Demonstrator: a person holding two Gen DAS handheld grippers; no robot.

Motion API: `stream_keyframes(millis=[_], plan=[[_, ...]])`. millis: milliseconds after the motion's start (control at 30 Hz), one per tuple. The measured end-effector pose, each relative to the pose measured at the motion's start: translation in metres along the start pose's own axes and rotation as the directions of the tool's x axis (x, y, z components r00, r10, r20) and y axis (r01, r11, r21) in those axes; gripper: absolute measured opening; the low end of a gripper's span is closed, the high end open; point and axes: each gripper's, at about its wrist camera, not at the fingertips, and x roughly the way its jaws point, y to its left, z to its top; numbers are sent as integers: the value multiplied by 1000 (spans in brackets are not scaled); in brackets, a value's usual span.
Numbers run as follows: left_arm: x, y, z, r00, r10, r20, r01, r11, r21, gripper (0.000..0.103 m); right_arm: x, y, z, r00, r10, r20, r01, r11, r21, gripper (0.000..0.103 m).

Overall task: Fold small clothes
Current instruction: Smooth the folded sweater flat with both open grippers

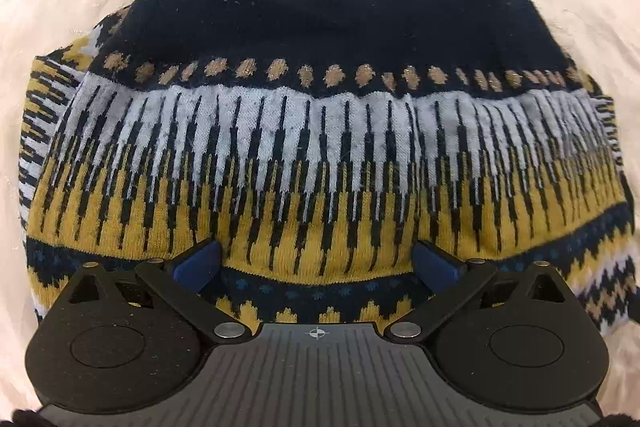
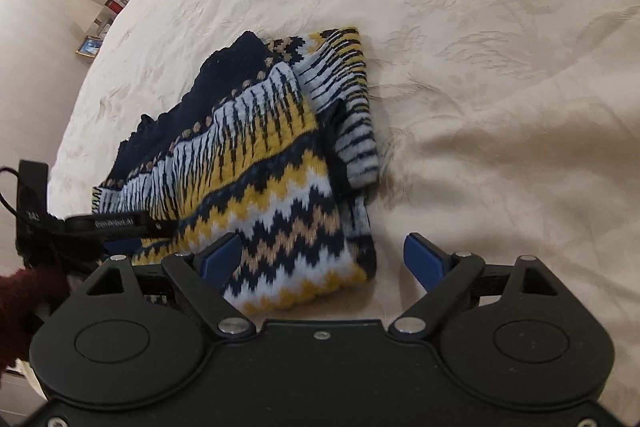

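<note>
While the cream bedspread (image 2: 500, 47) fills most of both views, my folded knit sweater (image 2: 260, 163) lies on it, its long axis slanting up-left from my right gripper (image 2: 322, 255). My left gripper (image 1: 316, 259) hangs over its yellow band. Both pairs of jaws stand wide apart, gripping nothing.

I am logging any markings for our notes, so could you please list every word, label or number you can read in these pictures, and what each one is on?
White lettering on the black arm of the left gripper: too small and blurred to read.
White marks on the black box beside it: blurred, perhaps digits, unreadable.
Sweater, bedspread: no text.
</note>
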Motion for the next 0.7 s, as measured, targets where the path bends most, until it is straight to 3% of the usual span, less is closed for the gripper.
stream_keyframes(millis=[267,467,600,700], plan=[[2,-1,-2,1000,8,10,-8,1000,11,103,34,-17,33,995,90,-48,-88,995,45,93],[4,-1,-5,1000,10,15,-10,1000,16,103,62,-16,54,976,206,-76,-198,975,97,100],[-1,-1,-2,1000,2,0,-2,1000,10,103,78,-6,62,971,219,-100,-212,974,76,103],[-14,3,3,1000,-18,10,18,1000,-24,97,82,0,64,971,215,-108,-211,976,51,103]])
